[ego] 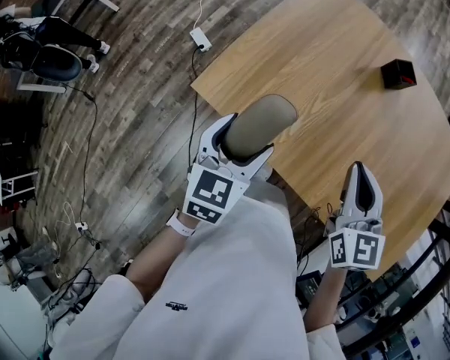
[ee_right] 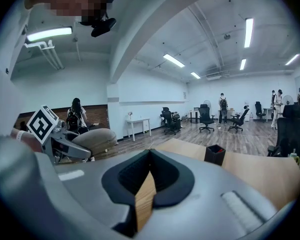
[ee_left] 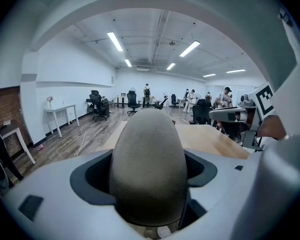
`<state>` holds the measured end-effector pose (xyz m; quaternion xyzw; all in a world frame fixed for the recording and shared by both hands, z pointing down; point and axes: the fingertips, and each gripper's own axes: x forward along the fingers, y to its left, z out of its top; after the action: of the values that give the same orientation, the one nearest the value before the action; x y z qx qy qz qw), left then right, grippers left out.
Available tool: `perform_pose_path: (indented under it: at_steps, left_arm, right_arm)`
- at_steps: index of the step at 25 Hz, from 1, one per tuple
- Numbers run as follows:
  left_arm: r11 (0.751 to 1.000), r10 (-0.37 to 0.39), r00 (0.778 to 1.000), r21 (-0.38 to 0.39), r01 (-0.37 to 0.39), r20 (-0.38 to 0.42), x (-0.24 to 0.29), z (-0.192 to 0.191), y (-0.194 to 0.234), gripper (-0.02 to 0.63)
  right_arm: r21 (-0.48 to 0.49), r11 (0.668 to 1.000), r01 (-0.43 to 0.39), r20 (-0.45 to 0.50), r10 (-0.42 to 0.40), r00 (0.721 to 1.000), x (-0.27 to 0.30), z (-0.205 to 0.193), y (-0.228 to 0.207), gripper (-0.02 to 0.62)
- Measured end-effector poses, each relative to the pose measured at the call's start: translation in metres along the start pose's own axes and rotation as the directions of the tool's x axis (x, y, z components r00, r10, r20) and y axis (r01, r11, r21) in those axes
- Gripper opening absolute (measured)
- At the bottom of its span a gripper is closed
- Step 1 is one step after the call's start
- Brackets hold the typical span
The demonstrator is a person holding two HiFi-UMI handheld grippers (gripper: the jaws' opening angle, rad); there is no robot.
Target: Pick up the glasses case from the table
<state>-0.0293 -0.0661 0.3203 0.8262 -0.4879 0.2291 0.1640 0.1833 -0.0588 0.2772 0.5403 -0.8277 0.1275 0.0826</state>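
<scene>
The glasses case (ego: 259, 126) is a grey-beige oval pouch held above the near left edge of the wooden table (ego: 337, 73). My left gripper (ego: 241, 147) is shut on it, one finger on each side. In the left gripper view the glasses case (ee_left: 147, 164) fills the gap between the jaws and stands out past them. My right gripper (ego: 360, 190) hovers at the table's near right edge, shut and holding nothing; in its own view the right gripper (ee_right: 149, 184) shows only a thin wedge of tabletop between its pads. That view also shows the glasses case (ee_right: 95, 139) at the left.
A small black box (ego: 399, 73) with red inside stands on the far right of the table, also seen as the black box (ee_right: 214, 155). A power strip (ego: 201, 40) and cables lie on the wood floor beyond the table's left edge. An office chair (ego: 45, 55) stands far left.
</scene>
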Motion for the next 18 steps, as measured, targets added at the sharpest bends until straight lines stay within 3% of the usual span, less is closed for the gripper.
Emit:
perform_pose_path:
  at_steps: [5, 12, 18]
  left_arm:
    - [1.0, 0.024, 0.999, -0.002, -0.024, 0.024, -0.02, 0.011, 0.006, 0.383]
    - [0.998, 0.058, 0.997, -0.014, -0.057, 0.057, -0.041, 0.024, 0.014, 0.383]
    - [0.996, 0.089, 0.992, -0.009, -0.088, 0.086, -0.059, 0.037, 0.021, 0.382]
  right_arm:
    - [-0.03, 1.0, 0.005, 0.024, -0.004, 1.0, -0.012, 0.017, 0.002, 0.011]
    - [-0.117, 0.992, -0.044, 0.054, 0.05, 0.997, -0.029, 0.045, 0.018, 0.011]
    - [-0.096, 0.995, -0.017, 0.112, 0.028, 0.993, -0.033, 0.065, 0.02, 0.011]
